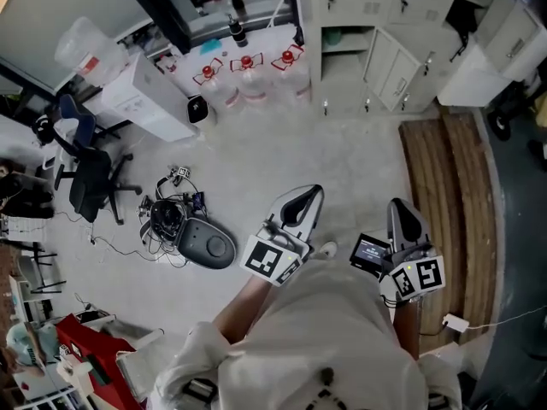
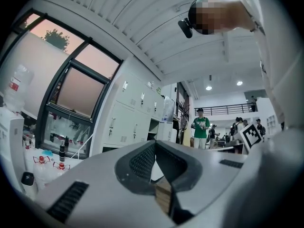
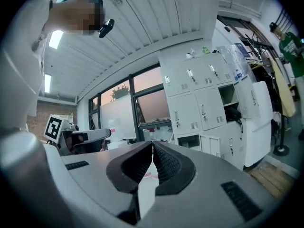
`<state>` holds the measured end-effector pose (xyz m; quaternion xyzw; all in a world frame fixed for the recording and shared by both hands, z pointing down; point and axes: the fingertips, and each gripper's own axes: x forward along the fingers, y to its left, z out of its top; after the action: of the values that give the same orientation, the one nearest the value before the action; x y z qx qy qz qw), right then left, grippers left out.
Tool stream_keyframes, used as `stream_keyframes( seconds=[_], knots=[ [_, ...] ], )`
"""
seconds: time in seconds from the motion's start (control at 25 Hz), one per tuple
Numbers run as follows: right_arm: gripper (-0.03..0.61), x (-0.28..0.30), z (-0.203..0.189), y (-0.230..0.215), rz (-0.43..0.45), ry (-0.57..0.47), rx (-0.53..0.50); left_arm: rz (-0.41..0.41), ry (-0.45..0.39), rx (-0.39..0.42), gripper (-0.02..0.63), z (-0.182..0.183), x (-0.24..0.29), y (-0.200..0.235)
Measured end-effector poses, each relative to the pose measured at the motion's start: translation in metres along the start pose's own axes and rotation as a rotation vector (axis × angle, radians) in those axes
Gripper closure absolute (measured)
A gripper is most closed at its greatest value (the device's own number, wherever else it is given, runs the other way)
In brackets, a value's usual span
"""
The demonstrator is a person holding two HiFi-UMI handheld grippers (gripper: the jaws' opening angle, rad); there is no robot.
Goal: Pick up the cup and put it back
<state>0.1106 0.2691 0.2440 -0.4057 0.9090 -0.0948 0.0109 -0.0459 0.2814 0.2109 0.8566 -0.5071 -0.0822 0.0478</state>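
- Two sets of jaws are clenched shut and empty: left gripper and right gripper, side by side.
- White lockers stand far across the floor.

A loose white top fills the lower centre. The left gripper and right gripper are pale grey shells with black ribbed jaws, each bearing a black-and-white marker cube.

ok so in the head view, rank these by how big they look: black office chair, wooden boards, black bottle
1. wooden boards
2. black office chair
3. black bottle, clearly smallest, though it also stands farthest from the camera
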Motion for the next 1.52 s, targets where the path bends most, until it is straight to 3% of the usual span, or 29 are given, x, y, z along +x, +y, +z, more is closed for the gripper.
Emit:
stream_keyframes(
  seconds=[0.44, 0.68, 1.08, 1.52],
  knots=[
    [0.552, 0.033, -0.004, -0.046, -0.013, 0.017, 0.038, 0.003, 0.017, -0.028, 0.606, -0.012, 0.062, 0.022],
    [0.552, 0.068, -0.002, -0.084, -0.057, 0.041, 0.039, -0.067, 0.025, -0.057, 0.605, -0.027, 0.122, 0.041],
    [0.552, 0.177, 0.036, -0.141, -0.084, 0.043, -0.018, -0.128, 0.014, -0.086, 0.605, -0.012, 0.231, 0.12],
    [0.552, 0.226, 0.052, -0.196, -0.159, 0.041, -0.032, -0.156, -0.006, -0.087, 0.606, -0.005, 0.304, 0.169]
  ],
)
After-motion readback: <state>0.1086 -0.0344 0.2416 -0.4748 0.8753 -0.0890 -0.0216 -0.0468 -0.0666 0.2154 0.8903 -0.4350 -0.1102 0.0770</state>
